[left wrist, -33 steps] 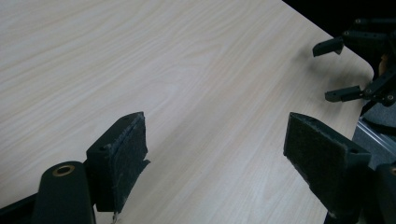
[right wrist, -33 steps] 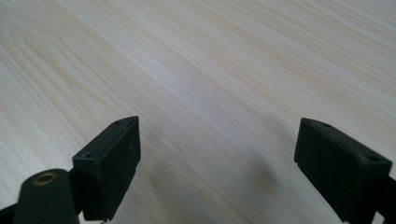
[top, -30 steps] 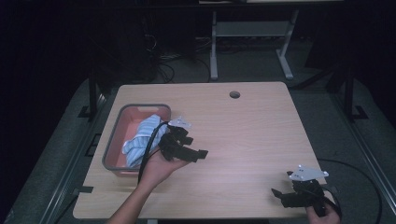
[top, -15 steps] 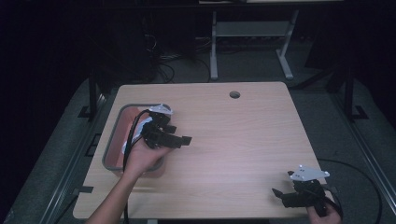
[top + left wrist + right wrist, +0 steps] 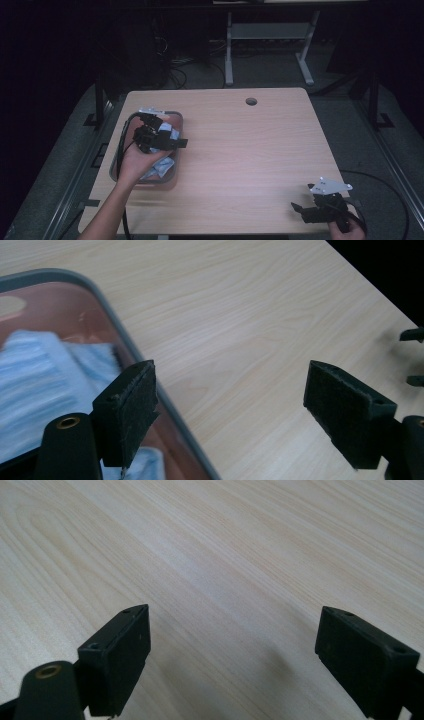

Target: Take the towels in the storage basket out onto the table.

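Moved over grey-rimmed red plastic tray point(image 5: 176, 167) of pale-blue cloths point(image 5: 35, 385); left gripper point(image 5: 181, 143) released, right gripper point(image 5: 298, 207) released; next, withdraw.

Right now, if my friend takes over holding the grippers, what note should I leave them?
Left gripper: jaws open, holding nothing, above the right rim of the grey tray.
Right gripper: jaws open, empty, low over bare table at the near right corner.
Things: the light blue cloth lies bunched inside the tray, at the table's left side.
Done: the cloth looks to be in the tray, with nothing gripping it.
Left: probably just check that no cloth hangs over the rim, then draw the left gripper clear.
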`<state>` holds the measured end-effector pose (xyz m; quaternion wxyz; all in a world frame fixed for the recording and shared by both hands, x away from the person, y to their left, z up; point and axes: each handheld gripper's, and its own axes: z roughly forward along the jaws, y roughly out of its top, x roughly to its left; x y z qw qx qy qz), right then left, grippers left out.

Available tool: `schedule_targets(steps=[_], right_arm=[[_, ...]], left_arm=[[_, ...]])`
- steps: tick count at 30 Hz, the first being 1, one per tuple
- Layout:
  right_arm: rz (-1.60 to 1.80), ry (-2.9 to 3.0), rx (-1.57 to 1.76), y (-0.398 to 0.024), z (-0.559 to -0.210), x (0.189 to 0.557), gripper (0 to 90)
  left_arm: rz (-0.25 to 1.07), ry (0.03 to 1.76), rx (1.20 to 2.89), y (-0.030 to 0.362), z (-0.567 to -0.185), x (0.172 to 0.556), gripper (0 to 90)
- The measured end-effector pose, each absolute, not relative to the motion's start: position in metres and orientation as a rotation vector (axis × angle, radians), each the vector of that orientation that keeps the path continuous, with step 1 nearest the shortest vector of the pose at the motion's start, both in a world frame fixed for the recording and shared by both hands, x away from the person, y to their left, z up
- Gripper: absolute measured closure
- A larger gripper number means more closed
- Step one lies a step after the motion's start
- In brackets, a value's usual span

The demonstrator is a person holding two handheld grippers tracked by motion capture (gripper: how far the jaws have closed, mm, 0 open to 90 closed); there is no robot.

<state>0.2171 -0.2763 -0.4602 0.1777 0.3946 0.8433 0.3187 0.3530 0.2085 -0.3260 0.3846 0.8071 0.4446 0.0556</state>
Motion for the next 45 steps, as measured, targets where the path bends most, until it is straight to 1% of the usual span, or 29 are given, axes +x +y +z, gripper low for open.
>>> schedule_targets(steps=[8, 13, 18, 23, 31, 33, 36, 40, 45], right_arm=[[0.898, 2.383, 1.114, -0.277, -0.46, 0.217, 13.9], [0.902, 2.384, 1.107, -0.277, -0.459, 0.216, 13.9], [0.902, 2.386, 1.107, -0.277, -0.459, 0.216, 13.9], [0.91, 2.386, 1.118, -0.279, -0.459, 0.215, 13.9], [0.911, 2.396, 1.109, -0.278, -0.458, 0.214, 13.9], [0.912, 2.398, 1.099, -0.277, -0.459, 0.214, 13.9], [0.91, 2.399, 1.096, -0.276, -0.459, 0.213, 13.9], [0.912, 2.398, 1.109, -0.275, -0.459, 0.214, 13.9], [0.906, 2.4, 1.1, -0.275, -0.459, 0.213, 13.9]], left_arm=[[0.157, 1.211, 2.029, 0.228, -0.332, 0.36, 21.0], [0.145, 1.268, 1.991, 0.238, -0.337, 0.365, 20.9], [0.14, 1.3, 2.005, 0.241, -0.343, 0.373, 20.9], [0.162, 1.355, 2.039, 0.246, -0.353, 0.383, 21.0], [0.199, 1.441, 2.035, 0.256, -0.364, 0.389, 21.0], [0.215, 1.49, 2.058, 0.259, -0.371, 0.392, 20.9], [0.199, 1.503, 2.05, 0.26, -0.375, 0.394, 20.9], [0.194, 1.538, 2.114, 0.258, -0.387, 0.398, 21.6], [0.178, 1.586, 2.175, 0.257, -0.396, 0.403, 25.0]])
